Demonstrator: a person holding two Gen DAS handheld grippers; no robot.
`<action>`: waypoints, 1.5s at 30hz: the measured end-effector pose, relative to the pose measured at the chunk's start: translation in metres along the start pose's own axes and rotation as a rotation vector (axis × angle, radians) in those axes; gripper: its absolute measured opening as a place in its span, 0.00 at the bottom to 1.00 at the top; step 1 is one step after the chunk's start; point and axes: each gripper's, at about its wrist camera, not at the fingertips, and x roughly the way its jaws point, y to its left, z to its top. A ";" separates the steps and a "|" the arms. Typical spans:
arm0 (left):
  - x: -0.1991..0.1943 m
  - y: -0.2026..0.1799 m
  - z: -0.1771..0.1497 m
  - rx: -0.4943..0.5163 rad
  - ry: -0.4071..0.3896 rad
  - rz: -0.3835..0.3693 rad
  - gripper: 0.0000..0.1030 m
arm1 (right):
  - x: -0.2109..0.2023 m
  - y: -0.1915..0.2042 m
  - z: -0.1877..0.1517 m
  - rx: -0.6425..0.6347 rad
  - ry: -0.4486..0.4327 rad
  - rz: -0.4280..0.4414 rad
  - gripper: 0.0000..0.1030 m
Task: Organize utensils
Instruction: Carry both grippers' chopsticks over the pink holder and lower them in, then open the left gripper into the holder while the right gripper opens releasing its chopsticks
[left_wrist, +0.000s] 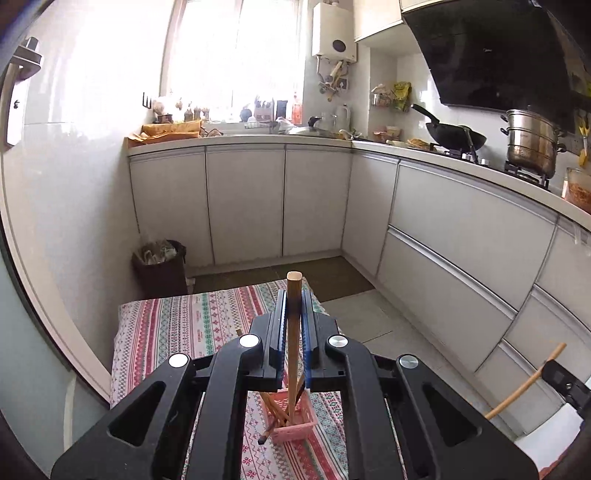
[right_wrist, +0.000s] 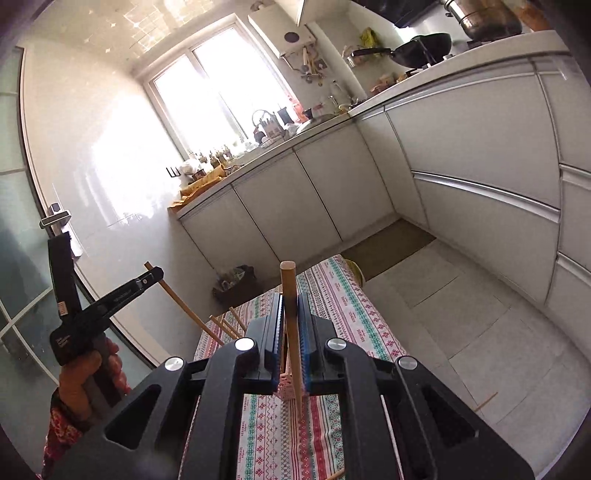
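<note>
On the left, a person's hand (right_wrist: 83, 373) in a red patterned sleeve is carrying the left gripper (left_wrist: 293, 325), whose blue-padded fingers are clamping together on a round pale wooden chopstick (left_wrist: 294, 317) that is standing nearly upright between them. Just below it, seen through the gap in the left wrist view, a small pink plastic slotted basket (left_wrist: 295, 424) is sitting on the striped red, green and white patterned tablecloth (left_wrist: 177, 325), and several more wooden chopsticks (left_wrist: 275, 413) are already leaning inside it, so that much of the sorting looks done.

Moving right, the right gripper (right_wrist: 291, 325) is likewise pinching a second pale wooden chopstick (right_wrist: 290, 306), its fingers closed on the shaft, with the basket showing only as a pink sliver beneath the jaws.

Further right, one thin stick (right_wrist: 485, 400) is lying beyond the cloth's edge, and another stick tip (right_wrist: 338, 472) is showing at the bottom of the cloth; whether either belongs to the set is unclear. Judging from this, both held chopsticks are waiting to be dropped into the basket, and any strays would be left to collect
</note>
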 end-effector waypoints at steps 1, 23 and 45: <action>0.014 0.002 -0.004 -0.010 0.023 0.006 0.07 | 0.003 -0.001 0.001 -0.001 0.000 -0.002 0.08; -0.016 0.074 -0.053 -0.147 0.049 0.120 0.35 | 0.136 0.066 0.023 -0.132 -0.039 0.081 0.08; -0.007 0.017 -0.090 0.047 0.253 -0.083 0.84 | 0.118 -0.012 -0.009 -0.124 0.023 -0.091 0.93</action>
